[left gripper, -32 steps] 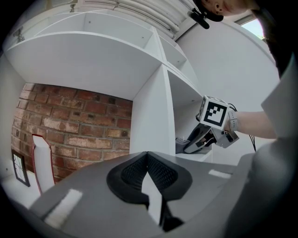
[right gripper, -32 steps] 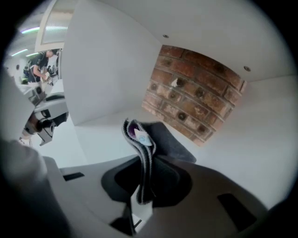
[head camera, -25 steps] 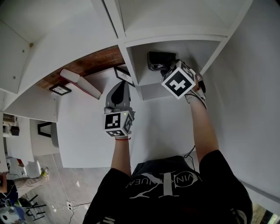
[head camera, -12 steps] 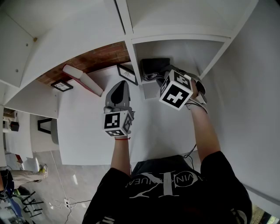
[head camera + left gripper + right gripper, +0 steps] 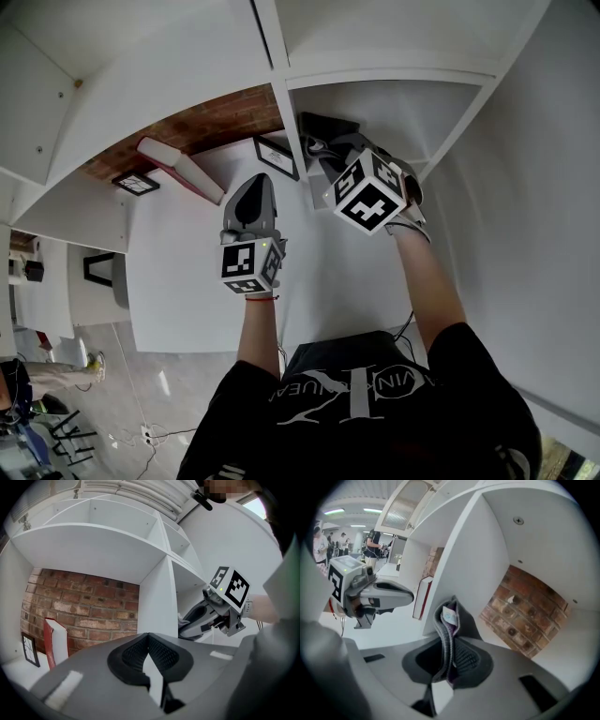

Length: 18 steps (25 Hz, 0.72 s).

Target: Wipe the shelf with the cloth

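The right gripper is clenched on a thin fold of the grey cloth, which sits inside the right shelf compartment, at 11 o'clock from the marker cube. A hard drag could probably tug that fold free, or knock the jaws against the divider at their 9 o'clock. The right forearm reaches forward into the bay; the left gripper, jaws together on nothing, hangs at its 8 o'clock, pointing at the framed picture
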### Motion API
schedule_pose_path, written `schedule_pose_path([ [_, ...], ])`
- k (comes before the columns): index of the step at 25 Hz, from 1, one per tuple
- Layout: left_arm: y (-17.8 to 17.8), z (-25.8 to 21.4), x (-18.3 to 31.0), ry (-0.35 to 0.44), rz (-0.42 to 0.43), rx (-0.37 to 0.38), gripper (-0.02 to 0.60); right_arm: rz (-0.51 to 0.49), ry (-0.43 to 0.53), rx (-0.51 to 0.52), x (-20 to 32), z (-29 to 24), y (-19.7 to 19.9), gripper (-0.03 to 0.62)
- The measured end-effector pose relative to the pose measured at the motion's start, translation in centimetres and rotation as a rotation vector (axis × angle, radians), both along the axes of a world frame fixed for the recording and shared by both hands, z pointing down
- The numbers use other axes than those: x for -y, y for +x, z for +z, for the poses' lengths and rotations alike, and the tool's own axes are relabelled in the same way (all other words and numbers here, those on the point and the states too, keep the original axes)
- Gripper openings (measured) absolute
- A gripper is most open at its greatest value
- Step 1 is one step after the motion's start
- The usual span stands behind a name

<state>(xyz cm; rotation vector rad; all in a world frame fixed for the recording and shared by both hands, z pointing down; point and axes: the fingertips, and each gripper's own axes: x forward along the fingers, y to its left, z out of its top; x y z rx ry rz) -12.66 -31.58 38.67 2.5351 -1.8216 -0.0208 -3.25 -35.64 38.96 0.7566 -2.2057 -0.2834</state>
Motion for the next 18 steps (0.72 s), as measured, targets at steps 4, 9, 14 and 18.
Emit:
schedule_pose_path([
  [4, -0.4, 0.0, -0.3, -0.004, -0.005, 0.007, 0.011, -0.057, 0.098, 0.060, 0.5, -2.0, -1.4, 0.054],
  [9, -1.3, -0.3, -0.6, 0.007, -0.017, 0.013, 0.011, -0.135, 0.278, 0.009, 0.8, -4.6, -2.3, 0.052],
  [14, -1.6, -0.6, -0.8, 0.009, -0.019, 0.011, 0.011, -0.159, 0.478, -0.077, 0.7, -7.2, -2.6, 0.052],
  [18, -1.3, -0.7, -0.6, 0.012, -0.011, 0.012, 0.011, -0.179, 0.598, -0.084, 0.4, -9.3, -2.5, 0.052],
])
